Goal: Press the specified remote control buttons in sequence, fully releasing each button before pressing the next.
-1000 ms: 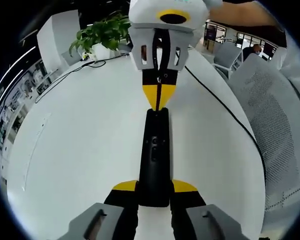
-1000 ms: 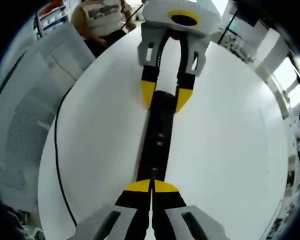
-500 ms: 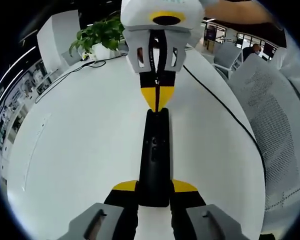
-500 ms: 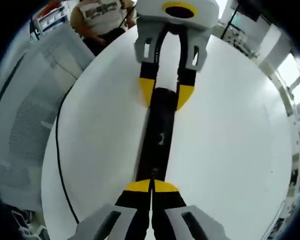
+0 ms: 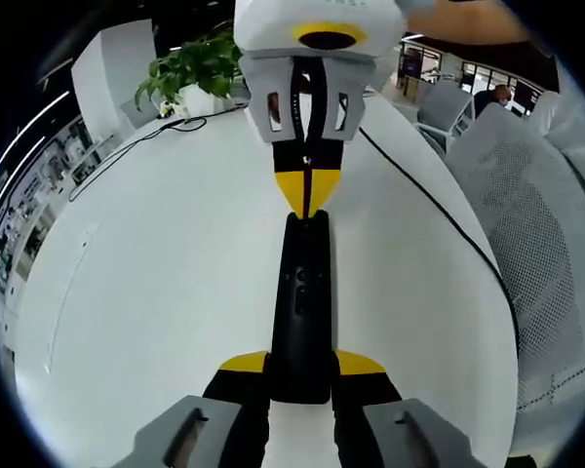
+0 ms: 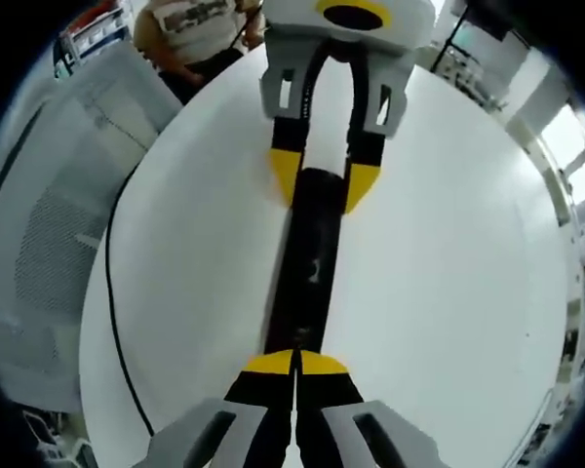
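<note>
Since the frame a second ago the right gripper (image 5: 307, 200) has drawn slightly higher in the left gripper view, while the black remote control (image 5: 301, 307) has kept its place on the white table (image 5: 156, 292). In the left gripper view the remote runs up the centre of the frame, its near end clamped between the yellow-tipped jaws of the left gripper (image 5: 301, 366) at the bottom centre. The right gripper comes down from the top centre with its jaws pressed together, the joined yellow tips meeting the remote's far end. In the right gripper view the same remote control (image 6: 310, 268) lies along the middle, the right gripper (image 6: 294, 363) closed tip to tip over its near end and the left gripper (image 6: 324, 185) gripping its far end at upper centre. A black cable (image 5: 439, 210) crosses the table at right, a potted plant (image 5: 197, 68) stands upper left, and a mesh chair (image 5: 541, 234) sits at the right edge.
</note>
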Tool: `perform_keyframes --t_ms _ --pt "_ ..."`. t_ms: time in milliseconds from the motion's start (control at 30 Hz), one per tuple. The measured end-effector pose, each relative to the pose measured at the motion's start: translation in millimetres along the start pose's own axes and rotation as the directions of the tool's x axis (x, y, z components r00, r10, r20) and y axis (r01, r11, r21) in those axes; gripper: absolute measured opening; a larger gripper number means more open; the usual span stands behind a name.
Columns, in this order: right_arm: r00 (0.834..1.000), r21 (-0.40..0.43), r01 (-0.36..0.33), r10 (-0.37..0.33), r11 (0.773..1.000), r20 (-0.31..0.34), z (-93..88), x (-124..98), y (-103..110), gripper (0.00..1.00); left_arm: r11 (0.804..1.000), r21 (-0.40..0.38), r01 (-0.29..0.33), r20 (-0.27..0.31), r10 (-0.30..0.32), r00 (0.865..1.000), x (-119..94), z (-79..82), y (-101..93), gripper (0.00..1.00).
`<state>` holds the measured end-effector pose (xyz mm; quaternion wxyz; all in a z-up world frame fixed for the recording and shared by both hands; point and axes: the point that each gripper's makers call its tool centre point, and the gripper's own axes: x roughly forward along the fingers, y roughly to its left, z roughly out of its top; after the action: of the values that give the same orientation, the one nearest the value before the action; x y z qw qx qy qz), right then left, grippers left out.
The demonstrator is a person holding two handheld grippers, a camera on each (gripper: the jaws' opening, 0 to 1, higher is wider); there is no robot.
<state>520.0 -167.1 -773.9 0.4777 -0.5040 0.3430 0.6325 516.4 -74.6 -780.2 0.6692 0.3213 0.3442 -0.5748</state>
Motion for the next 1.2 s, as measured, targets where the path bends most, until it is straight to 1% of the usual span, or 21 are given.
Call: perform_keyframes --t_ms 133,333,567,600,767,867,1200 --pt "1.000 0.006 0.013 -0.013 1.000 0.010 -0.2 -0.2 -1.2 0.00 1.000 0.004 0.002 0.002 -0.002 1.000 -0.1 0.1 -0.4 0.23" --pt "0.998 0.058 0.016 -0.020 0.998 0.065 -1.0 -1.2 -2.2 0.00 1.000 0.006 0.003 0.002 -0.003 1.000 -0.1 0.3 -0.7 0.23" --pt "0.998 0.038 0.038 -0.040 0.999 0.057 0.7 -1.9 -2.9 0.00 1.000 0.011 0.004 -0.004 -0.004 1.000 0.0 0.8 -0.6 0.23" --pt "0.998 0.031 0.046 -0.047 0.998 0.049 0.4 -2.5 -3.7 0.00 1.000 0.025 0.005 -0.003 -0.005 1.000 0.1 1.5 -0.8 0.23" --pt "0.997 0.031 0.046 -0.047 0.998 0.063 5.2 -5.5 -1.9 0.00 1.000 0.018 0.004 -0.010 -0.004 1.000 -0.1 1.8 -0.6 0.23" --pt "0.996 0.033 0.051 -0.053 0.998 0.073 7.7 -11.2 -2.1 0.00 1.000 0.014 0.002 -0.014 -0.002 1.000 0.1 1.6 0.0 0.23" --pt "0.994 0.045 0.078 -0.081 0.996 0.079 5.0 -27.0 -11.6 0.00 1.000 0.010 -0.002 -0.015 0.002 1.000 -0.2 1.9 0.5 0.23"
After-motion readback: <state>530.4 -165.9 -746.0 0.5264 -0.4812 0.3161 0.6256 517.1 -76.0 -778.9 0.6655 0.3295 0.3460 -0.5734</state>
